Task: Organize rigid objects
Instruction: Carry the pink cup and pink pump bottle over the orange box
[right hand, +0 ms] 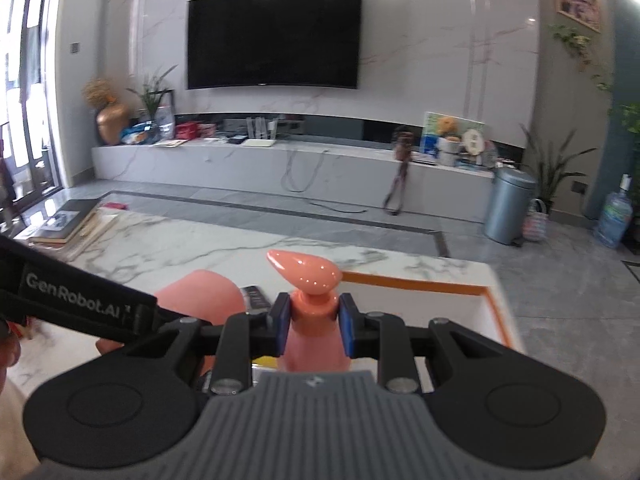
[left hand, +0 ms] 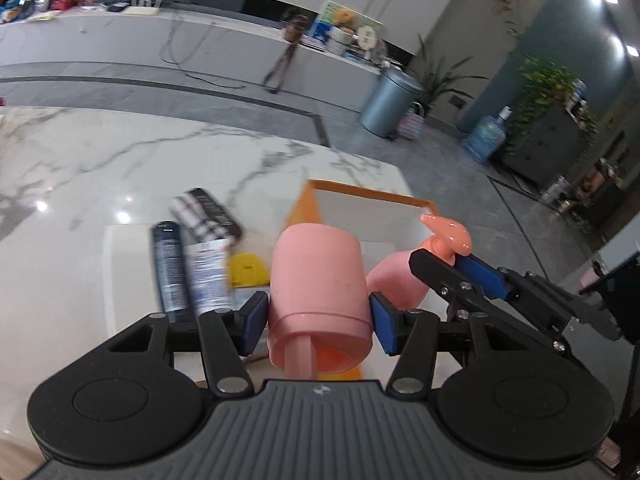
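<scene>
The pink cup point(left hand: 320, 276) sits pinched between the blue pads point(left hand: 256, 320) of the left gripper point(left hand: 318, 322), lying on its side with its mouth turned back toward the camera, held above the table. At about two o'clock from it, the pink pump bottle point(left hand: 394, 280) is clamped at its neck by the right gripper point(right hand: 313, 322), with the nozzle point(right hand: 306, 272) pointing up and to the left in the right wrist view. Both seem bound for the orange-rimmed tray point(left hand: 372, 194) just behind them at twelve o'clock; a sound placement would likely bring one item in at a time, keep the two claws from crossing, and set the bottle upright before the jaws let go. At ten o'clock from the cup lie a dark spray can point(left hand: 170, 268), a printed tube point(left hand: 208, 276) and a checked case point(left hand: 208, 216), with a yellow item point(left hand: 246, 268) close by. All rest on a glossy white marble table point(left hand: 100, 160). Beyond are grey floor tiles, a wall television point(right hand: 274, 36), a metal bin point(right hand: 508, 208) and potted plants.
</scene>
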The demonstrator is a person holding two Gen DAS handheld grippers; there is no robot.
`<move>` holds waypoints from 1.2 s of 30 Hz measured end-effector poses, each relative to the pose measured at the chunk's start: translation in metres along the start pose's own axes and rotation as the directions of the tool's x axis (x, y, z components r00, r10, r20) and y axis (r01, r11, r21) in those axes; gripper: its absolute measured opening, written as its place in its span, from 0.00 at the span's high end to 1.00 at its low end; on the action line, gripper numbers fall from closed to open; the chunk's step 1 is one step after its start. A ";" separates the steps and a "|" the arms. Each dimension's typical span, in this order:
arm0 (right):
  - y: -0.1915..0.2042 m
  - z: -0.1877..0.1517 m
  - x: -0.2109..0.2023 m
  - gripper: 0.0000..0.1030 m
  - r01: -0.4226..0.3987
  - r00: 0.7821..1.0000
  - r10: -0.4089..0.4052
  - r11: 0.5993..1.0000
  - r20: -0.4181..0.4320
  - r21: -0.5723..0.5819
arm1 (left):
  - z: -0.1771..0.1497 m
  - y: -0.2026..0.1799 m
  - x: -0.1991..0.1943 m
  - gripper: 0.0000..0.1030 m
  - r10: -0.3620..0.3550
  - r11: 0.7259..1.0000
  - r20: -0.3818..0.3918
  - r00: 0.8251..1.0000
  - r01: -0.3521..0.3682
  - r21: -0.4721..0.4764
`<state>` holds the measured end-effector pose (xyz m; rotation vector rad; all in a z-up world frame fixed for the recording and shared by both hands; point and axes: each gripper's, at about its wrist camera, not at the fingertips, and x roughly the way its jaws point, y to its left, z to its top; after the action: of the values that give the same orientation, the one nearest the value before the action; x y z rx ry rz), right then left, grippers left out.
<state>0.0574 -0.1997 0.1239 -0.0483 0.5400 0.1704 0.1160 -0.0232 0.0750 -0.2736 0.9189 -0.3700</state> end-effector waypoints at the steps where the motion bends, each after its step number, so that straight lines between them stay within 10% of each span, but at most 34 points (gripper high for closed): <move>1: -0.008 0.000 -0.001 0.75 0.013 1.000 -0.013 1.000 -0.004 0.006 | 0.001 -0.005 0.005 0.39 -0.008 1.000 -0.007 1.000 0.008 0.002; 12: -0.078 -0.025 0.028 0.75 0.106 0.986 -0.096 0.992 -0.136 0.067 | 0.015 -0.056 0.080 0.39 -0.086 0.995 -0.168 0.982 0.093 0.037; 36: -0.108 -0.054 0.128 0.76 0.122 0.935 -0.060 0.980 -0.348 0.157 | 0.021 -0.072 0.167 0.39 0.131 0.965 -0.215 0.968 -0.074 0.251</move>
<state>0.1570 -0.2920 0.0118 0.0713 0.8977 0.0208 0.2111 -0.1580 -0.0057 0.0432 1.0993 -0.4187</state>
